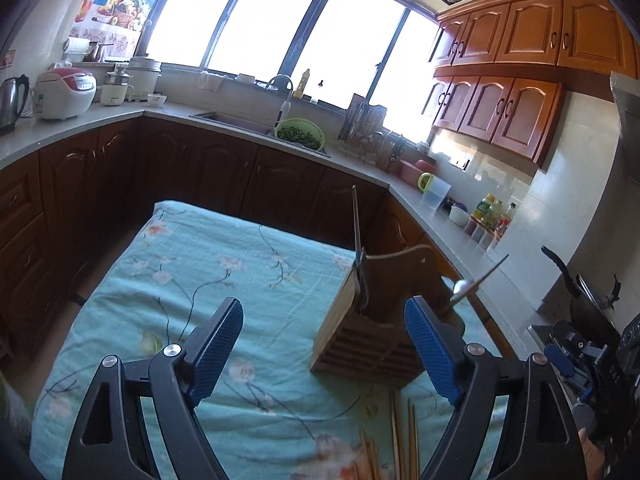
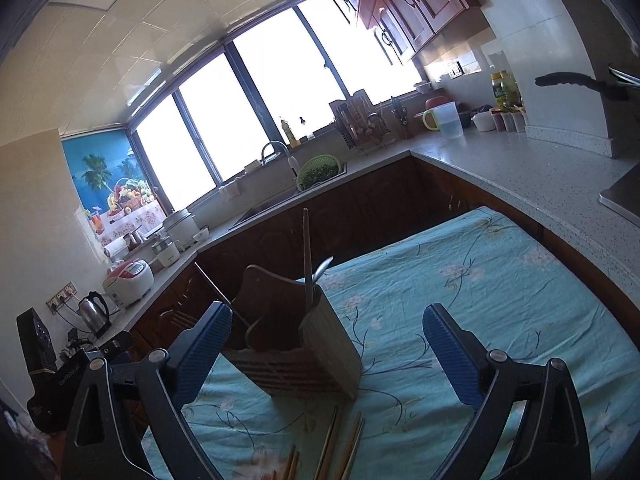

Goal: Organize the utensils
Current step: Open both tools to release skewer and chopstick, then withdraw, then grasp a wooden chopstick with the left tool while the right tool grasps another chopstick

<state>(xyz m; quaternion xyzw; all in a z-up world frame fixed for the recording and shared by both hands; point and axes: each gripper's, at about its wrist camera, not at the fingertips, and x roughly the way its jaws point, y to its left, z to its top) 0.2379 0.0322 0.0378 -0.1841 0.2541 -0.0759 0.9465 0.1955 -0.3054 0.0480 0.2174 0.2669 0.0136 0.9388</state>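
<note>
A: What do I have on the left wrist view?

B: My left gripper (image 1: pixel 324 344) hangs above the table with its 2 blue-padded fingers (image 1: pixel 218 346) spread wide, holding nothing. Between them and a little to the right stands the wooden utensil holder (image 1: pixel 360 344) on the floral tablecloth (image 1: pixel 192 256). 1 chopstick (image 1: pixel 356 220) stands nearly upright in its far left corner, and a spoon (image 1: pixel 464 286) leans out to the right.

A: And the loose pieces?

B: Several chopsticks (image 1: pixel 400 436) lie flat on the cloth, near of the holder, by the bottom edge.

A: The right side?

B: My right gripper (image 2: pixel 328 352) is also spread wide and empty. The holder (image 2: pixel 304 344) sits between its fingers, closer to the left one. The upright chopstick (image 2: pixel 307 256) and the spoon (image 2: pixel 322 268) rise from its far right corner. Loose chopsticks (image 2: pixel 340 444) lie near of it, apart from the fingers.

A: Beyond the table?

B: A counter (image 2: pixel 520 168) with a green colander (image 2: pixel 320 170) by the sink.
</note>
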